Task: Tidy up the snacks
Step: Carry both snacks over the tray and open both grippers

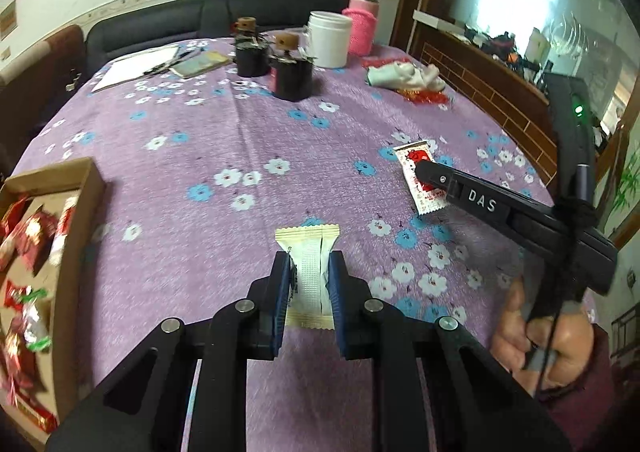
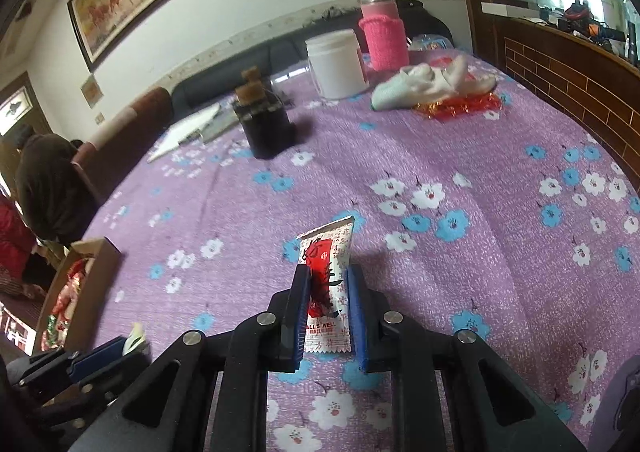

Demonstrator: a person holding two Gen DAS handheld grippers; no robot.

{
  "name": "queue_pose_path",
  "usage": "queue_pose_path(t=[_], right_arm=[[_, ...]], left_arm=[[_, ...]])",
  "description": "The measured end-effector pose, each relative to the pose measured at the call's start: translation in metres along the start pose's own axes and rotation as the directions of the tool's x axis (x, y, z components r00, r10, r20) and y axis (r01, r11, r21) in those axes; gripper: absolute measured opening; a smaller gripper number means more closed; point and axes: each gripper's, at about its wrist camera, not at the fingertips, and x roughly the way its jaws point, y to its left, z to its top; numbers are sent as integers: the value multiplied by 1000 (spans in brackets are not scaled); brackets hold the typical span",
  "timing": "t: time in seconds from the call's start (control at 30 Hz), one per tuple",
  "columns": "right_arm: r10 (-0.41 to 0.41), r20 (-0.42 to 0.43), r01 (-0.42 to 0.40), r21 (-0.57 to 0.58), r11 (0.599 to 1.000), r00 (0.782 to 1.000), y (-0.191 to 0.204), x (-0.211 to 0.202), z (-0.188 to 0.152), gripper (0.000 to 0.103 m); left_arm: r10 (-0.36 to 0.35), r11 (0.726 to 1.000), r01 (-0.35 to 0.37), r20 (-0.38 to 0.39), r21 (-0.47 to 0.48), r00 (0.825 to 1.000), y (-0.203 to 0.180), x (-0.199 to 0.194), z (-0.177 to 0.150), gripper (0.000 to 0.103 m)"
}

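— Where does the box (image 1: 76, 188) lie from your jaws?

— Far to the left, at the table's (image 1: 224, 140) left edge. Your left gripper (image 1: 309, 284) is the nearer one; your right gripper (image 2: 329, 304) sits well to the right of it, so that packet would have the longer way across.

— What are you holding?

— Your left jaws are pinching the white packet (image 1: 310, 272) by its long sides, its long axis running straight out ahead of the fingers; whether it hangs clear of the cloth, I cannot tell. Your right jaws are pressed onto the red packet (image 2: 329, 288) the same way — long axis forward, top end poking past the fingertips.

— So the turn?

— I'd judge a swing left for both, left hand first.

— And the count?

— Two packets, one per gripper. One box — the snacks inside are red-wrapped, too blurred to count. Beyond that: two dark jars (image 1: 292, 72), one white tub (image 1: 330, 38), one pink bottle (image 1: 362, 26).
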Motion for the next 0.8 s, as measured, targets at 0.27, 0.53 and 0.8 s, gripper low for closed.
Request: queue_pose_path(t=[0.27, 0.53, 0.8], right_arm=[[-33, 14, 34, -44, 998, 999, 8, 0, -2, 20], [33, -25, -35, -101, 994, 999, 46, -20, -7, 19], [115, -45, -122, -218, 968, 992, 119, -41, -14, 19]], left_arm=[[44, 994, -41, 24, -104, 999, 32, -33, -17, 17], [86, 976, -72, 60, -204, 994, 76, -71, -36, 17], [150, 949, -116, 93, -294, 984, 123, -103, -53, 17]])
